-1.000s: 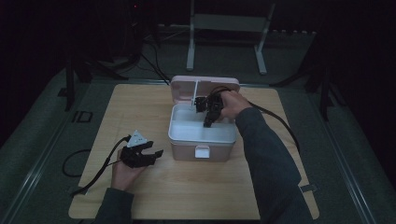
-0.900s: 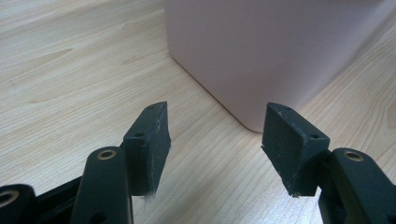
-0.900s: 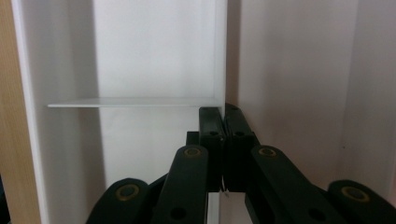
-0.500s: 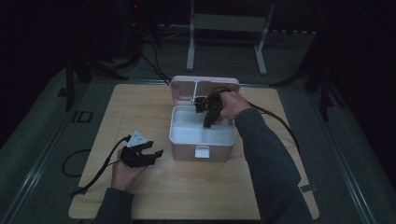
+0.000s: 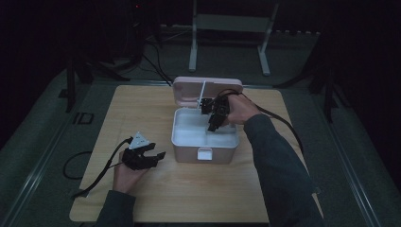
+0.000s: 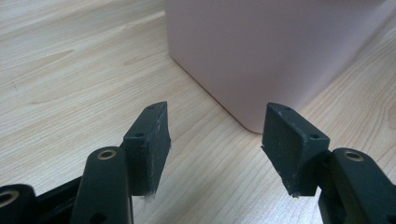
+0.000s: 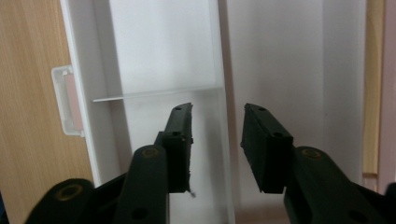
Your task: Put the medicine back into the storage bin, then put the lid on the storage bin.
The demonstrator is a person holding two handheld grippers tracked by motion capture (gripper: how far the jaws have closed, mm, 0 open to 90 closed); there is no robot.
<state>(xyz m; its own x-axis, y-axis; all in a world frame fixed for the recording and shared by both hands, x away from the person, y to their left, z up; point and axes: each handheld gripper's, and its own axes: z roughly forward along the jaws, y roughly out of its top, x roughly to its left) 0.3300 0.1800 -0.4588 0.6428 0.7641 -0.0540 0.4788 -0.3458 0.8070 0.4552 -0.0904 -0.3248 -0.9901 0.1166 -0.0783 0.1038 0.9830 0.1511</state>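
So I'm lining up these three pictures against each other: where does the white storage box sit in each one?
High view: the white box lies open at the table's middle, lid raised behind it, right gripper over it.
Left gripper view: its outer wall and corner take the upper right, beyond the open jaws.
Right gripper view: its inside lies below the open jaws.
Shared landmark: the front latch.
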